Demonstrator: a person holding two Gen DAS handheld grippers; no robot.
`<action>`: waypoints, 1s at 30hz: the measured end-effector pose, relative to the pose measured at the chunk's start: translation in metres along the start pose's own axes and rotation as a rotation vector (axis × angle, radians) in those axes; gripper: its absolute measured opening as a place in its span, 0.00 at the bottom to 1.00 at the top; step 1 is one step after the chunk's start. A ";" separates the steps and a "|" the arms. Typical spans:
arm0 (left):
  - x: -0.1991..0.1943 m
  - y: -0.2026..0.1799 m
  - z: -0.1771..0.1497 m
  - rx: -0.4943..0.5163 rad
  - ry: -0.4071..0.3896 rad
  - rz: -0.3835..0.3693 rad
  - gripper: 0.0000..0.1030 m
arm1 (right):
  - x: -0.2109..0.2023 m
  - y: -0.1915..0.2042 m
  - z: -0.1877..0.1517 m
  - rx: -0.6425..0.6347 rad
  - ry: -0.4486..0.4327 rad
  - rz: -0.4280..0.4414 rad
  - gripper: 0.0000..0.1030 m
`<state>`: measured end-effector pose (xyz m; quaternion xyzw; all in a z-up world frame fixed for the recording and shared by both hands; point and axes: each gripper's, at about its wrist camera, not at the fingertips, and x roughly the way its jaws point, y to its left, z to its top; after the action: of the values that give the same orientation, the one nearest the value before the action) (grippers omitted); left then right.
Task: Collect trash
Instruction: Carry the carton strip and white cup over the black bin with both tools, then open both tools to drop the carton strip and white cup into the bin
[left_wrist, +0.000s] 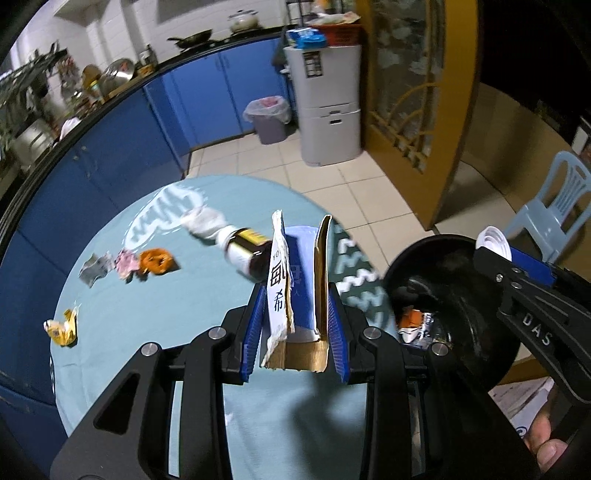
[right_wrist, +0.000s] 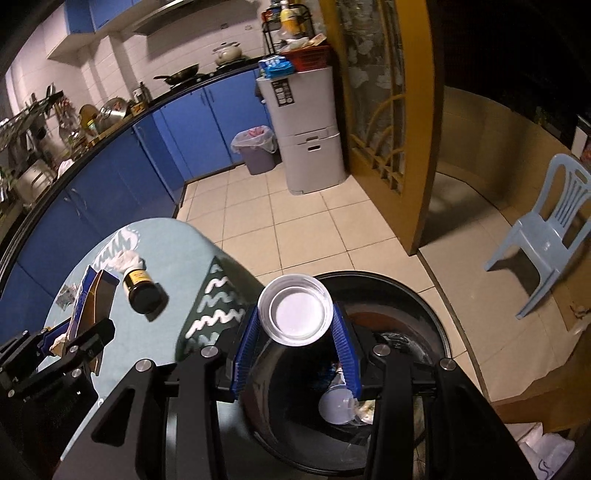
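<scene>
My left gripper (left_wrist: 295, 295) is shut on a torn blue and white cardboard box (left_wrist: 299, 280), held above the round table (left_wrist: 147, 314). My right gripper (right_wrist: 295, 314) is shut on a clear plastic cup (right_wrist: 295, 310), held bottom-forward over the black trash bin (right_wrist: 424, 306). The bin (left_wrist: 461, 295) stands just right of the table and holds wrappers (left_wrist: 415, 323) and another cup (right_wrist: 336, 406). On the table lie a brown bottle (left_wrist: 251, 254), a crumpled tissue (left_wrist: 207, 223), an orange wrapper (left_wrist: 157, 260), a pink scrap (left_wrist: 125, 262), a grey scrap (left_wrist: 94, 269) and a yellow wrapper (left_wrist: 62, 328).
Blue kitchen cabinets (left_wrist: 110, 155) curve behind the table. A lined grey bin (left_wrist: 267, 118) and a grey cabinet (left_wrist: 328, 107) stand on the tiled floor. A light blue plastic chair (right_wrist: 546, 232) stands at the right. A yellow door frame (right_wrist: 424, 129) is beyond the bin.
</scene>
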<state>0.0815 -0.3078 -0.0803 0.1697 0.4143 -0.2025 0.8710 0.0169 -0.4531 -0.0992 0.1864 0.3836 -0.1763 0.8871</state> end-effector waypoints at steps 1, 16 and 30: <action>-0.001 -0.005 0.000 0.007 -0.002 -0.005 0.33 | -0.001 -0.004 0.000 0.006 -0.001 -0.002 0.38; -0.005 -0.062 0.013 0.106 -0.032 -0.057 0.33 | -0.010 -0.044 -0.004 0.069 -0.017 -0.025 0.38; -0.003 -0.084 0.025 0.130 -0.053 -0.081 0.63 | -0.003 -0.060 -0.003 0.101 -0.009 -0.047 0.38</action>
<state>0.0550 -0.3909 -0.0735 0.2033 0.3835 -0.2685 0.8599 -0.0142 -0.5037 -0.1103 0.2210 0.3745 -0.2171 0.8739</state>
